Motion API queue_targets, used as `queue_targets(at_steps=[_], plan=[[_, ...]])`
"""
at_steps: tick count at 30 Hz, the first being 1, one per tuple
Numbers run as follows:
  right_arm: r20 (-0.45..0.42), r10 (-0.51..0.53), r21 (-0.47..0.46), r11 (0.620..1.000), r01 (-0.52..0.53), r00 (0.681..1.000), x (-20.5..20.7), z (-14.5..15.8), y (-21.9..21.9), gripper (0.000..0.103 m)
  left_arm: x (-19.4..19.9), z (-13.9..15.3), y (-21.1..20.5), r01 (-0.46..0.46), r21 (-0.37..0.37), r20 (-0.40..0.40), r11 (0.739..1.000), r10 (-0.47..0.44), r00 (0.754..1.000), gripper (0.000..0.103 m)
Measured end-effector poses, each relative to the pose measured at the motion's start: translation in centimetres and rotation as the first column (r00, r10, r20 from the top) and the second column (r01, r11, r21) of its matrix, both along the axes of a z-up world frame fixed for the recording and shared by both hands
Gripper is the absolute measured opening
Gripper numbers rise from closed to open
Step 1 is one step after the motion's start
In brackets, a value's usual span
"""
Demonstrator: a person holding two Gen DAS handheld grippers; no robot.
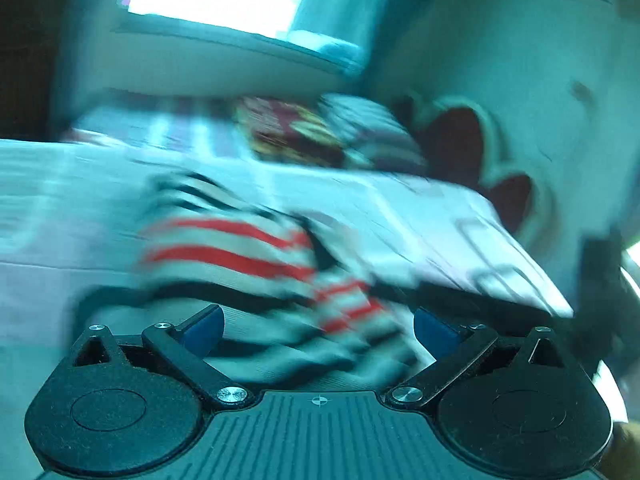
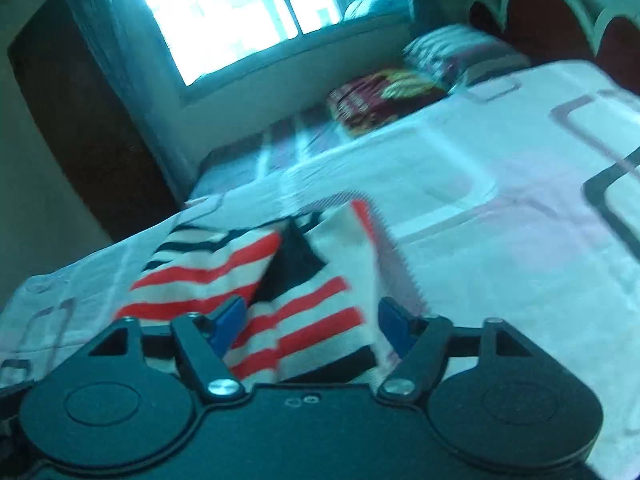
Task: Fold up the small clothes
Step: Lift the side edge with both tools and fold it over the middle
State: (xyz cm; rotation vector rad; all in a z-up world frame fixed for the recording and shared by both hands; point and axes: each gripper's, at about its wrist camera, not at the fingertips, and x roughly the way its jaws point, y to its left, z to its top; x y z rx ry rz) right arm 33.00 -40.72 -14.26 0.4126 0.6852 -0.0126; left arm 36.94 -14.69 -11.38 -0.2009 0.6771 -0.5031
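Two grippers, both with blue pads spread wide and pinching nothing, hang over one striped garment (image 2: pixel 264 280) on a bed's white patterned sheet (image 2: pixel 500 220). In the right wrist view the left-hand-side gripper is unseen; the right gripper (image 2: pixel 312 328) sits at lower centre, and the red, white and dark striped cloth runs from between its fingers up toward the frame's centre left, stripes slanting upward to the right. The left gripper (image 1: pixel 318 330) frames the same garment (image 1: pixel 240 256), heavily blurred, its stripes running roughly across the frame. No writing can be read. A pillow (image 2: pixel 456 56) and a window (image 2: pixel 240 12) lie beyond.
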Motion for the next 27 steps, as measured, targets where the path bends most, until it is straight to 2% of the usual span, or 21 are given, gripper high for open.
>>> queue_targets(at_steps=[2, 5, 7, 9, 10, 11, 15, 17, 22, 25, 27], plan=[[-0.027, 0.05, 0.068, 0.997, -0.048, 0.998, 0.6, -0.8, 1.0, 0.081, 1.0, -0.5, 2.5, -0.09, 0.032, 0.009, 0.995, 0.09, 0.996, 0.1], [-0.077, 0.082, 0.192, 0.979, -0.066, 0.994, 1.9, -2.0, 1.6, 0.084, 2.6, -1.7, 5.2, -0.206, 0.086, 0.014, 0.975, 0.206, 0.979, 0.1], [-0.111, 0.099, 0.203, 0.976, -0.075, 0.989, 2.9, -2.7, 2.4, 0.085, 3.6, -3.1, 5.7, -0.234, 0.13, 0.013, 0.964, 0.234, 0.972, 0.1], [-0.128, 0.117, 0.181, 0.979, -0.092, 0.985, 3.7, -3.1, 3.3, 0.083, 4.1, -4.4, 5.8, -0.249, 0.159, 0.013, 0.955, 0.25, 0.968, 0.1], [-0.118, 0.126, 0.164, 0.981, -0.106, 0.985, 3.8, -3.1, 3.8, 0.07, 4.4, -5.2, 5.7, -0.247, 0.169, -0.003, 0.954, 0.251, 0.968, 0.1], [-0.11, 0.134, 0.137, 0.984, -0.118, 0.985, 3.8, -3.1, 4.3, 0.052, 4.9, -5.8, 5.0, -0.235, 0.171, -0.024, 0.957, 0.243, 0.97, 0.1], [-0.092, 0.174, 0.067, 0.984, -0.168, 0.98, 4.5, -2.7, 5.9, 0.038, 4.7, -6.8, 3.6, -0.208, 0.174, -0.021, 0.962, 0.215, 0.976, 0.1], [-0.054, 0.189, 0.042, 0.981, -0.187, 0.98, 4.2, -2.2, 6.1, 0.024, 4.6, -6.7, 3.1, -0.203, 0.18, -0.017, 0.962, 0.21, 0.978, 0.1], [0.098, 0.167, -0.081, 0.984, -0.159, 0.981, 2.6, 1.1, 5.6, 0.017, 4.4, -4.9, 2.7, -0.205, 0.125, 0.003, 0.971, 0.207, 0.978, 0.1], [0.136, 0.132, -0.149, 0.982, -0.112, 0.982, 2.2, 2.4, 4.1, 0.017, 4.7, -3.8, 1.4, -0.177, 0.128, 0.037, 0.976, 0.174, 0.984, 0.1], [0.141, 0.093, -0.158, 0.985, -0.07, 0.986, 2.0, 2.4, 2.5, 0.017, 5.0, -3.8, 0.3, -0.157, 0.136, 0.041, 0.978, 0.153, 0.987, 0.1]])
